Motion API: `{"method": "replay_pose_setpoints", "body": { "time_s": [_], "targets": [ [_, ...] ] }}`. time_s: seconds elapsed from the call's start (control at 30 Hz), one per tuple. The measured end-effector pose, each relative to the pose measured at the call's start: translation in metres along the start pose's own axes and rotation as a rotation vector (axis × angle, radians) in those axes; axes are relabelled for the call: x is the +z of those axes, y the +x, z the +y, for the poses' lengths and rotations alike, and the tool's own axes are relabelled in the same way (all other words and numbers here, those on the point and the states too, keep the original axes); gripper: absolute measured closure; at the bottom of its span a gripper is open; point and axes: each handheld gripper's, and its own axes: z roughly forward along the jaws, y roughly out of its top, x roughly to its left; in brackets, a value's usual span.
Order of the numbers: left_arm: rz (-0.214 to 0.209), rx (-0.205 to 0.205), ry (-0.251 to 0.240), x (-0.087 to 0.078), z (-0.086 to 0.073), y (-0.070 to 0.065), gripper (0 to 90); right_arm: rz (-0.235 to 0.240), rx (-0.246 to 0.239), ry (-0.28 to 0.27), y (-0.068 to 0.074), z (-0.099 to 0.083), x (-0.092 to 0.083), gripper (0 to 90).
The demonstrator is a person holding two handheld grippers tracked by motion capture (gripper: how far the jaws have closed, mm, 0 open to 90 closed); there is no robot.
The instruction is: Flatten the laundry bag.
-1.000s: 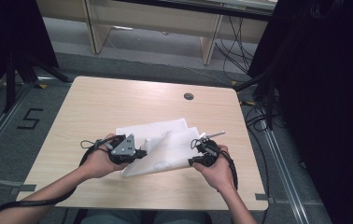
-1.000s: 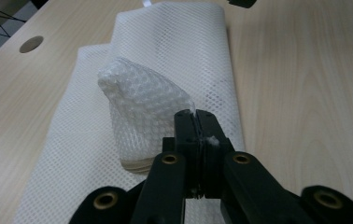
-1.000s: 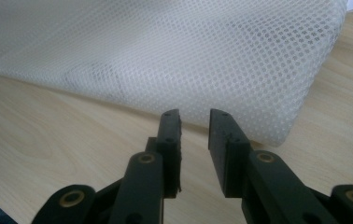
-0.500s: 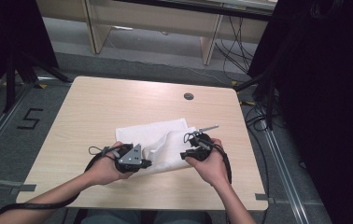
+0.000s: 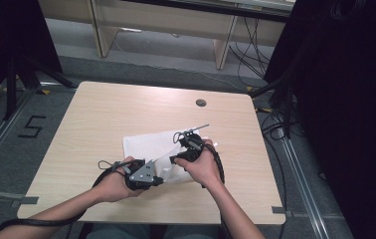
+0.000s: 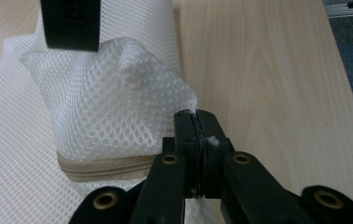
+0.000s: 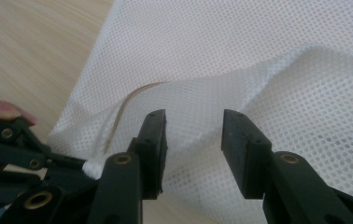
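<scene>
counter (image 5: 126, 109), pale wood, carries a white mesh laundry bag (image 5: 148, 144) lying near its middle, toward my side, partly folded over on itself. in the left gripper view the bag's near corner stands up in a peak, with its beige zipper (image 6: 104, 165) running along the edge just below. left gripper (image 6: 195, 140): fingers pressed together on that corner, a wisp of mesh caught between them. right gripper (image 7: 193, 140): fingers apart, having just been opening; they straddle a raised fold of mesh without pressing on it. in the high view the right gripper (image 5: 178, 158) sits just beside the left gripper (image 5: 158, 180) over the bag's near edge. step in hand, as i judge it: folding the bag, with the right side released while i keep the left corner pinned. the next move calls for a fresh right-hand grip on a free edge, clear of the zipper, and a carry across without dragging the pinned corner loose.
</scene>
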Motion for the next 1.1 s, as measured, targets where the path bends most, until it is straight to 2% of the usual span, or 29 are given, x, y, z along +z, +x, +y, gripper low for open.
{"method": "replay_pose_setpoints", "body": {
  "time_s": [0.13, 0.17, 0.2, 0.23, 0.3, 0.33, 0.4, 0.43, 0.47, 0.5, 0.57, 0.63, 0.67, 0.7, 0.73, 0.8, 0.83, 0.87, 0.9, 0.93, 0.97, 1.07, 1.1],
  "targets": [
    [-0.012, -0.003, 0.006, 0.001, 0.0, -0.002, 88.2, -0.026, 0.026, 0.025, -0.002, 0.003, 0.008, 56.6],
    [-0.011, -0.001, 0.005, 0.001, 0.0, -0.003, 88.2, -0.032, 0.046, 0.036, -0.001, 0.003, 0.008, 55.8],
    [-0.013, -0.003, 0.005, 0.002, 0.0, -0.003, 88.2, -0.036, 0.04, 0.035, -0.003, 0.002, 0.009, 54.9],
    [-0.012, -0.009, 0.004, 0.002, 0.0, -0.004, 88.2, -0.034, 0.047, 0.033, -0.004, 0.002, 0.009, 53.3],
    [-0.019, 0.003, 0.011, 0.002, 0.0, -0.004, 88.2, -0.023, 0.048, 0.048, -0.007, 0.001, 0.011, 50.4],
    [-0.023, 0.003, 0.011, 0.002, 0.001, -0.004, 88.2, -0.036, 0.06, 0.068, -0.007, 0.0, 0.013, 49.2],
    [-0.023, 0.015, 0.012, 0.003, 0.001, -0.005, 88.2, -0.01, 0.032, 0.075, -0.01, -0.002, 0.016, 47.8],
    [-0.033, 0.001, 0.014, 0.004, 0.001, -0.007, 88.2, -0.016, 0.042, 0.079, -0.009, -0.003, 0.019, 47.5],
    [-0.039, 0.026, 0.021, 0.003, 0.001, -0.006, 88.1, -0.003, 0.042, 0.092, -0.01, -0.003, 0.021, 47.3],
    [-0.044, 0.016, 0.022, 0.004, 0.001, -0.008, 88.1, -0.002, 0.045, 0.101, -0.009, -0.004, 0.023, 47.4],
    [-0.049, 0.016, 0.019, 0.003, 0.001, -0.009, 88.1, -0.005, 0.014, 0.109, -0.011, -0.006, 0.027, 50.2],
    [-0.051, 0.018, 0.015, 0.003, 0.001, -0.009, 88.1, -0.023, 0.016, 0.122, -0.009, -0.008, 0.031, 55.4],
    [-0.049, 0.026, 0.018, 0.003, 0.001, -0.009, 88.1, -0.028, -0.002, 0.133, -0.01, -0.009, 0.032, 58.4],
    [-0.05, 0.026, 0.018, 0.003, 0.001, -0.009, 88.1, -0.022, 0.016, 0.15, -0.009, -0.009, 0.033, 62.7],
    [-0.054, 0.035, 0.009, 0.004, 0.002, -0.009, 88.1, -0.02, -0.017, 0.144, -0.01, -0.01, 0.034, 67.1],
    [-0.052, 0.048, 0.017, 0.003, 0.002, -0.009, 88.1, -0.025, -0.031, 0.169, -0.009, -0.011, 0.034, 74.3],
    [-0.057, 0.041, 0.015, 0.003, 0.002, -0.009, 88.1, -0.038, -0.037, 0.171, -0.009, -0.012, 0.034, 77.8],
    [-0.06, 0.041, 0.014, 0.002, 0.002, -0.009, 88.0, -0.043, -0.012, 0.189, -0.006, -0.013, 0.034, 81.6],
    [-0.056, 0.042, 0.013, 0.002, 0.002, -0.009, 88.0, -0.037, -0.044, 0.2, -0.008, -0.013, 0.034, 84.5],
    [-0.057, 0.049, 0.014, 0.001, 0.003, -0.009, 87.9, -0.038, -0.075, 0.188, -0.008, -0.014, 0.034, 86.3],
    [-0.065, 0.045, 0.014, 0.001, 0.003, -0.009, 87.7, -0.043, -0.062, 0.181, -0.006, -0.015, 0.034, 87.8],
    [-0.078, 0.06, 0.008, -0.004, 0.004, -0.009, 85.2, -0.03, -0.08, 0.177, -0.006, -0.016, 0.032, 88.5],
    [-0.08, 0.039, -0.008, -0.005, 0.005, -0.01, 83.1, -0.039, -0.071, 0.179, -0.005, -0.016, 0.031, 88.5]
  ]
}}
